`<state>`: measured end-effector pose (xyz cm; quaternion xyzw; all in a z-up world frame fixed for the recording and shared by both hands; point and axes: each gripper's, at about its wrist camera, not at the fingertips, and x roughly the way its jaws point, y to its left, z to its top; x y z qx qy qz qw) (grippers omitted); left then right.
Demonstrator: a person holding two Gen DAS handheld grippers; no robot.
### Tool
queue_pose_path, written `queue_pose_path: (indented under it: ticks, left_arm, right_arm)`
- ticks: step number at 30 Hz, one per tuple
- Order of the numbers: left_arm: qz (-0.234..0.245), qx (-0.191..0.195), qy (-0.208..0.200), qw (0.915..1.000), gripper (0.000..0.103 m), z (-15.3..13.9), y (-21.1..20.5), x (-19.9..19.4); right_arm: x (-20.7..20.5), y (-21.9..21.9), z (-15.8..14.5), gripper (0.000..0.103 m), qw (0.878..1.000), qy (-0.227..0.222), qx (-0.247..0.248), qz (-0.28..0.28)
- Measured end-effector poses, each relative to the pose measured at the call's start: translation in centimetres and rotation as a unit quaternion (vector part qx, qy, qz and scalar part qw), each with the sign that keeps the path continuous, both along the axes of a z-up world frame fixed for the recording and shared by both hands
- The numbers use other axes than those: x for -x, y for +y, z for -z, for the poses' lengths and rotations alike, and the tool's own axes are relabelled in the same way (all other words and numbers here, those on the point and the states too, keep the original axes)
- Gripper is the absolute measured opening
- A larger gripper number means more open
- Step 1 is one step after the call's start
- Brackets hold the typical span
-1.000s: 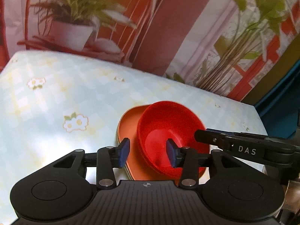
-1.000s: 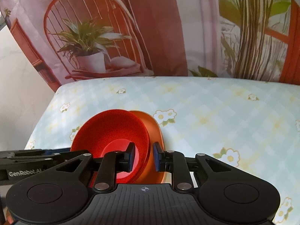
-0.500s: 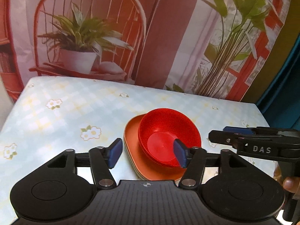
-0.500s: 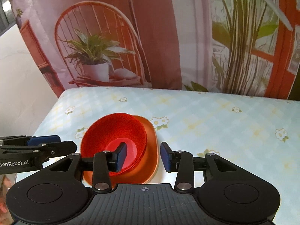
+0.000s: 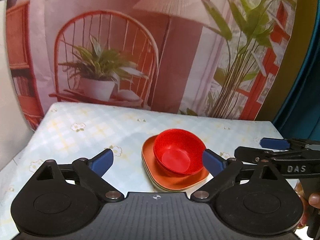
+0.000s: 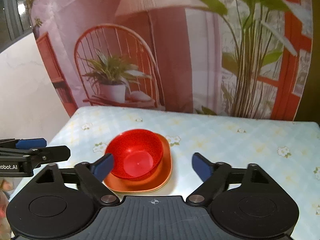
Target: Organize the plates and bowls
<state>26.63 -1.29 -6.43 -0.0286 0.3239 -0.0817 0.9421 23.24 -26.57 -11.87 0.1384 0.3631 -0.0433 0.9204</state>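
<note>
A red bowl [image 5: 179, 153] sits nested in a stack on an orange square plate [image 5: 176, 182], which tops a small pile of plates on the table. The bowl [image 6: 136, 156] and plate [image 6: 140, 184] also show in the right wrist view. My left gripper [image 5: 158, 160] is open and empty, held back above the table's near side, the stack between its fingers in view. My right gripper [image 6: 153, 165] is open and empty, also drawn back from the stack. The right gripper shows at the right of the left wrist view [image 5: 280, 150], the left gripper at the left of the right wrist view [image 6: 30, 150].
The table carries a pale blue checked cloth with small flowers [image 5: 80, 136]. A printed backdrop of a chair, potted plant and lamp [image 5: 104, 70] hangs right behind the far edge. A teal curtain [image 5: 312, 80] is at the far right.
Both grippers have opened wide and pulled back and up from the bowl and plate stack. The stack stays put on the table.
</note>
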Motion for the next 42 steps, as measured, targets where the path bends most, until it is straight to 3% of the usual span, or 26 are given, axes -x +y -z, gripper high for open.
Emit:
queue_pose_path:
  ticks: [3, 19, 29, 36, 42]
  left_arm:
    - [-0.012, 0.002, -0.010, 0.9999, 0.103, -1.0, 0.3, 1.3]
    - [-0.041, 0.003, -0.087, 0.9954, 0.103, -6.9, 0.9, 10.2]
    - [-0.061, -0.045, -0.157, 0.9847, 0.103, -10.5, -0.5, 15.6]
    - [-0.062, -0.070, -0.175, 0.9801, 0.103, -11.7, -1.2, 17.9]
    - [-0.058, -0.064, -0.176, 0.9806, 0.103, -11.8, -1.2, 18.9]
  right_arm:
    - [1.1, 0.8, -1.2, 0.103, 1.000, -0.014, 0.009, -0.005]
    - [9.0, 4.8, -9.2, 0.103, 0.995, -0.093, 0.042, 0.022]
    - [13.7, 6.7, -14.2, 0.103, 0.987, -0.141, 0.069, 0.031]
    - [16.2, 7.9, -16.1, 0.103, 0.982, -0.165, 0.083, 0.031]
    - [17.2, 8.5, -16.6, 0.103, 0.981, -0.172, 0.083, 0.026]
